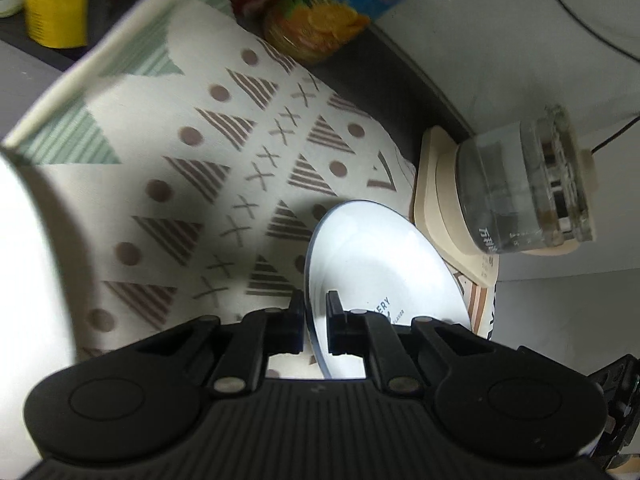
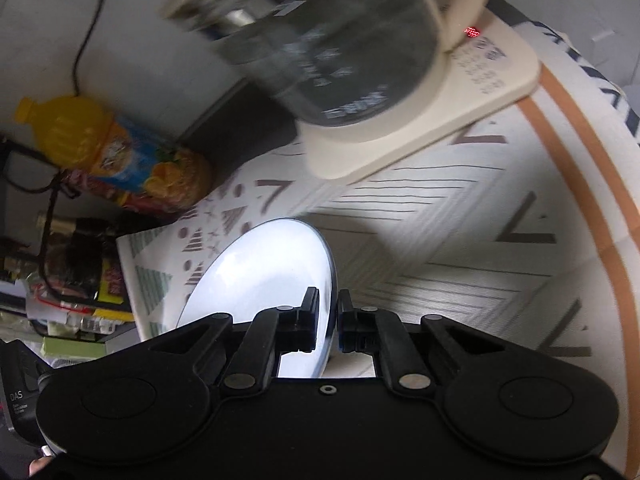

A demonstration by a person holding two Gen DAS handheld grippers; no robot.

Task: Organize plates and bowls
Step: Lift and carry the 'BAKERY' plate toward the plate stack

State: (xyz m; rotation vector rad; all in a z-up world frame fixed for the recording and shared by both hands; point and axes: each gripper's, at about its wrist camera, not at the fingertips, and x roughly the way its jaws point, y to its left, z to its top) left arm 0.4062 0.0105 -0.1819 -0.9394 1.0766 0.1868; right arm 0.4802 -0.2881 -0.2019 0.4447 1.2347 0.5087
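My left gripper (image 1: 314, 322) hides part of the plate's lettering; both it and my right gripper (image 2: 328, 322) clamp the glossy white plate (image 1: 380, 256) by its rim.

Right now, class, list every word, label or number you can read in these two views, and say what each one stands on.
"ERY" and "FLAVOR": partial print on the white plate, rest hidden by the left hand-held gripper.
"DAS": on a black device at the left edge of the right wrist view; smaller print below unreadable.
Glass kettle markings and its cream base panel: blurred.
Orange drink bottle label: blurred.
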